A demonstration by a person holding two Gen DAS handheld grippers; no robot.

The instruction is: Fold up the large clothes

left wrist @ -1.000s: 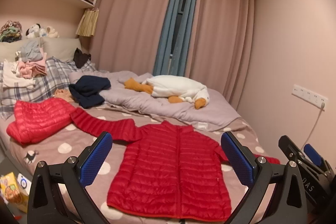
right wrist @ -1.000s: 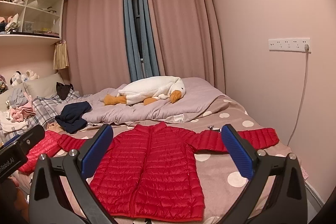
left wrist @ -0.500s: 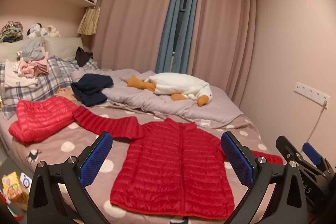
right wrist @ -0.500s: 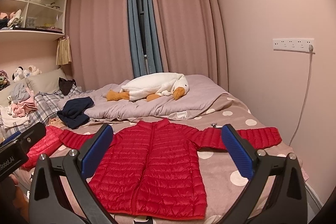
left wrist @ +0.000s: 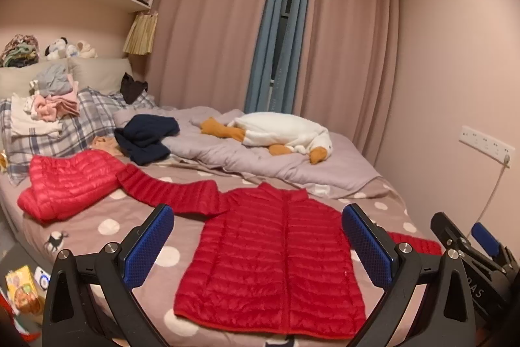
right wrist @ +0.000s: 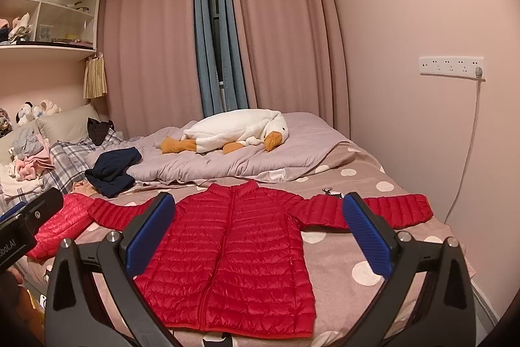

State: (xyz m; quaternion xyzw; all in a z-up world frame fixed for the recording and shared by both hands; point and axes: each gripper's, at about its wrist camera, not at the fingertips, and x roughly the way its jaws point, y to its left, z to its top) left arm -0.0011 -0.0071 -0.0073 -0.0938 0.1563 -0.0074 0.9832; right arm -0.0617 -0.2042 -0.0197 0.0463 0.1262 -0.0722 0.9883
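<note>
We hold both the left gripper and the right gripper spread wide and empty above the bed's near edge. Between each pair of jaws lies the red puffer jacket, flat on the dotted bedspread, sleeves outstretched.

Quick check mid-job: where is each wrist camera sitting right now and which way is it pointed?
Left wrist: behind the open left tool, facing the red jacket from the bed's foot; the right tool shows at the right edge.
Right wrist: behind the open right tool, same heading; the left tool shows at the left edge.
Shared: jacket, plush goose, curtains.
</note>
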